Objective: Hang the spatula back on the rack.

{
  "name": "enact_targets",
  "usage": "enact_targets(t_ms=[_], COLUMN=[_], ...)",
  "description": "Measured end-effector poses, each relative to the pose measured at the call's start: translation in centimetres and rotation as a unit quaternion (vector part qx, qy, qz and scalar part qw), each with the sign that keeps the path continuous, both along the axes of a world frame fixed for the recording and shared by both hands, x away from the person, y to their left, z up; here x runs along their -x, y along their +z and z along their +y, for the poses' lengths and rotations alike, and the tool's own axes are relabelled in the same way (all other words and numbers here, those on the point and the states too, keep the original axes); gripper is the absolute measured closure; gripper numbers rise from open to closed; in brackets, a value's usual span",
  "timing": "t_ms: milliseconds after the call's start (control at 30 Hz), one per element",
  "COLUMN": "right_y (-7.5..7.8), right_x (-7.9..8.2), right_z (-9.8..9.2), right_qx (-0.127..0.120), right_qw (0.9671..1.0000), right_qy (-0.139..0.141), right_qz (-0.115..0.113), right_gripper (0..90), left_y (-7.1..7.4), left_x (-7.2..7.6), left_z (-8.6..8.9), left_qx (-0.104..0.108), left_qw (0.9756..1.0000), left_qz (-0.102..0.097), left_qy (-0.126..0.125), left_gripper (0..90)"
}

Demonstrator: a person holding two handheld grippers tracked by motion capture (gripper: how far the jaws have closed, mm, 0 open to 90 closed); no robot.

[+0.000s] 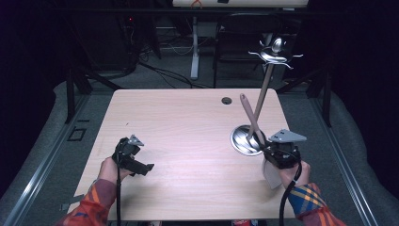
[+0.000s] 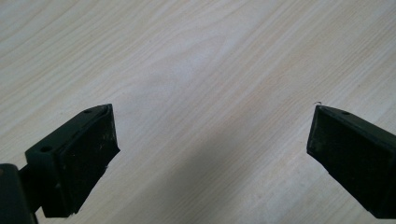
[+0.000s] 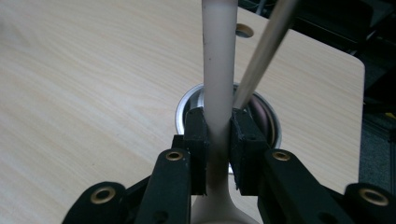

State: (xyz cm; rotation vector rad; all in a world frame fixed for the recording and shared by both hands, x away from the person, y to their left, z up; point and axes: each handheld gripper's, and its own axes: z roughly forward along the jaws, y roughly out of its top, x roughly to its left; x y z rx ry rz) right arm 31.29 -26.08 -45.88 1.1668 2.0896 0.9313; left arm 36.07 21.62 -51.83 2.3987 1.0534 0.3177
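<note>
My right gripper (image 1: 263,145) (image 3: 218,135) is shut on the handle of a beige utensil (image 1: 248,115) (image 3: 218,56), close to its broad pale head (image 1: 271,175). The handle slants up and away over a round metal cup (image 1: 237,141) (image 3: 184,109) at the table's right side. A second utensil with a wooden handle (image 1: 264,92) (image 3: 266,46) stands in that cup, and its shiny metal head (image 1: 275,54) reaches past the table's far edge. My left gripper (image 1: 141,165) (image 2: 210,135) is open above bare table at the front left, nothing between its fingers.
The light wooden table (image 1: 188,132) has a small round cable hole (image 1: 227,100) (image 3: 245,30) near its far edge. Dark floor, cables and a chair lie beyond the table. The table's right edge runs just past the cup.
</note>
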Motion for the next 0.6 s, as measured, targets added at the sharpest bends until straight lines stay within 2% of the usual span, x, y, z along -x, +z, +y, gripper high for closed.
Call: enact_targets(t_ms=[133, 200, 333, 500, 600], right_y=[0.1, 0.3, 0.7, 1.1, 1.3], right_x=[0.2, 0.5, 0.9, 1.3, 1.6], right_z=[-0.7, -1.1, -1.3, -2.0, -2.7], right_qx=[-0.012, -0.023, -0.029, -0.051, -0.058], right_qw=[0.9998, 0.9992, 0.9985, 0.9973, 0.996], right_qy=[-0.013, -0.023, -0.026, -0.025, -0.034], right_qz=[-0.009, -0.024, -0.038, -0.047, -0.059], right_gripper=[78.3, 78.3, 78.3, 78.3, 78.3], left_y=[0.0, 0.0, 0.1, 0.1, 0.1], left_x=[0.0, 0.0, 0.0, 0.0, 0.0], left_z=[0.0, -0.1, -0.1, -0.1, -0.1], left_qx=[0.0, 0.002, 0.002, 0.0, 0.001], left_qw=[1.0, 1.0, 1.0, 1.0, 1.0], left_qz=[-0.002, -0.002, -0.004, -0.007, -0.007], left_qy=[-0.001, -0.001, 0.0, 0.001, 0.0], left_gripper=[1.7, 1.8, 1.8, 1.8, 1.9])
